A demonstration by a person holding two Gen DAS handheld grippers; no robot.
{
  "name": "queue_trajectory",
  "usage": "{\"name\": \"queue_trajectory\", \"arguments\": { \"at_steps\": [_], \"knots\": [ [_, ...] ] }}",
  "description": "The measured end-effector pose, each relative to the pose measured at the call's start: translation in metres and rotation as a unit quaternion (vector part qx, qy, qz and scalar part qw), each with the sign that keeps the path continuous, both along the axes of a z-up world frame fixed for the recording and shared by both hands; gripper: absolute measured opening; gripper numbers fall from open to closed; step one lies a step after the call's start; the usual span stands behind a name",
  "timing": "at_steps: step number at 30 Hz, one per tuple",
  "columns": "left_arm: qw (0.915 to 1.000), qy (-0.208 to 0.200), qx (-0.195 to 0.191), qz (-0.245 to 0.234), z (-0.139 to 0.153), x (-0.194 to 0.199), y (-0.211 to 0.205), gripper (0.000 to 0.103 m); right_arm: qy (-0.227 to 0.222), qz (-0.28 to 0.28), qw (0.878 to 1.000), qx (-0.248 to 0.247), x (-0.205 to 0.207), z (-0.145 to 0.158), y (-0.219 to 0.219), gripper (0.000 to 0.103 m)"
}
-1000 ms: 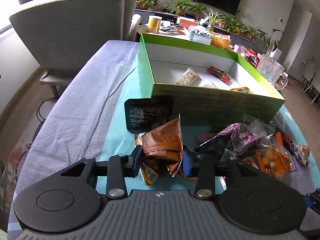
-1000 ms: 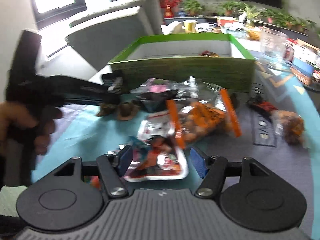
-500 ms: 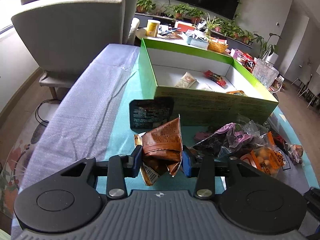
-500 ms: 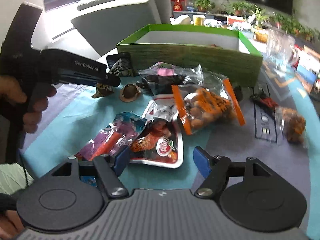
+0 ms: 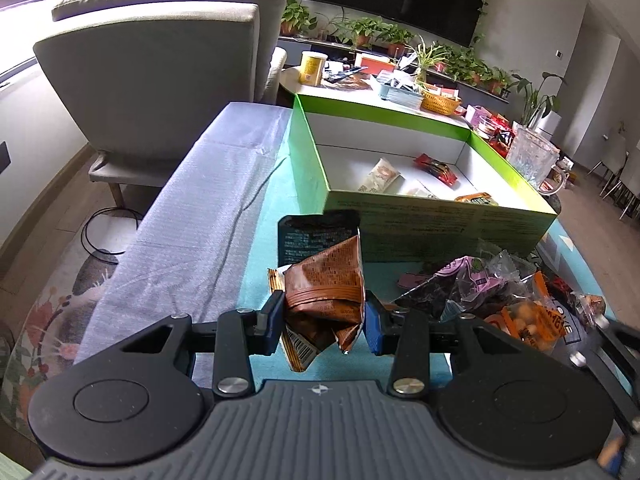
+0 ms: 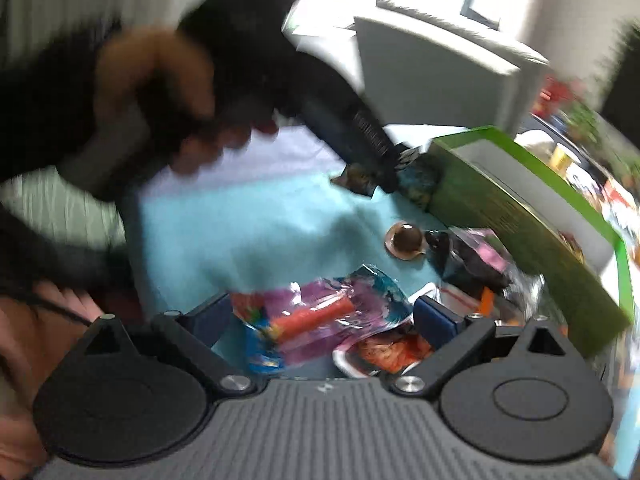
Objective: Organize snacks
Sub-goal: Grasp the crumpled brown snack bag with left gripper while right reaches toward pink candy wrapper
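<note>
My left gripper (image 5: 324, 318) stays clamped on the crumpled brown snack packet (image 5: 326, 280), blue pads pressed into both its sides, just as a second ago; the packet hangs above the teal cloth (image 5: 260, 240), short of the green box (image 5: 440, 220), which now sits lower in my left view than before; a few small packets (image 5: 380, 176) lie on the box's white floor. My right view has tilted hard since the last frame and is smeared; my right gripper (image 6: 320, 316) stands wide open, its fingers either side of a purple and orange wrapper (image 6: 316, 312) lying on the cloth; I cannot tell whether the pads touch it. The hand (image 6: 160, 92) holding the left gripper now fills the upper left of that view.
</note>
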State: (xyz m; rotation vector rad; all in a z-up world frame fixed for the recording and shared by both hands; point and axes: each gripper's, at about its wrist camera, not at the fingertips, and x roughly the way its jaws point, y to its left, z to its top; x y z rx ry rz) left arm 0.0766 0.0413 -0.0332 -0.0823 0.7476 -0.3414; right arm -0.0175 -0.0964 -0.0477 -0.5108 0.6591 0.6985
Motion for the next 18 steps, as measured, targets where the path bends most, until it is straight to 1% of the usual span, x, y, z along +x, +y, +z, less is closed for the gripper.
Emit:
{"name": "queue_trajectory", "arguments": {
  "at_steps": [2,4,6,7,8,11,13,18],
  "knots": [
    [1.0000,-0.001,-0.001,0.003,0.001,0.000,0.002,0.037,0.003,0.031,0.999,-0.038,0.015,-0.003,0.006,0.052],
    [1.0000,-0.002,-0.001,0.006,0.002,0.000,0.003,0.037,0.017,0.058,0.996,-0.064,0.031,-0.006,0.011,0.053],
    [1.0000,-0.004,-0.002,0.008,0.003,0.001,0.004,0.037,0.036,0.085,0.993,-0.068,0.043,-0.005,0.011,0.054],
    [1.0000,-0.003,-0.002,0.009,0.003,0.001,0.005,0.037,0.063,0.097,0.991,-0.068,0.052,-0.005,0.008,0.054],
    [1.0000,-0.003,-0.003,0.009,0.003,0.001,0.006,0.037,0.063,0.097,0.991,-0.068,0.052,-0.005,0.008,0.054],
    [1.0000,0.000,-0.001,0.010,0.001,0.004,0.006,0.037,0.090,0.088,0.990,-0.057,0.067,-0.007,0.003,0.057],
    [0.9999,0.002,-0.002,0.010,0.000,0.005,0.006,0.037,0.110,0.082,0.990,-0.034,0.075,-0.009,-0.002,0.059],
    [0.9999,0.005,-0.006,0.010,-0.001,0.006,0.008,0.037,0.132,0.094,0.987,-0.021,0.085,-0.013,-0.003,0.059]
  ]
}}
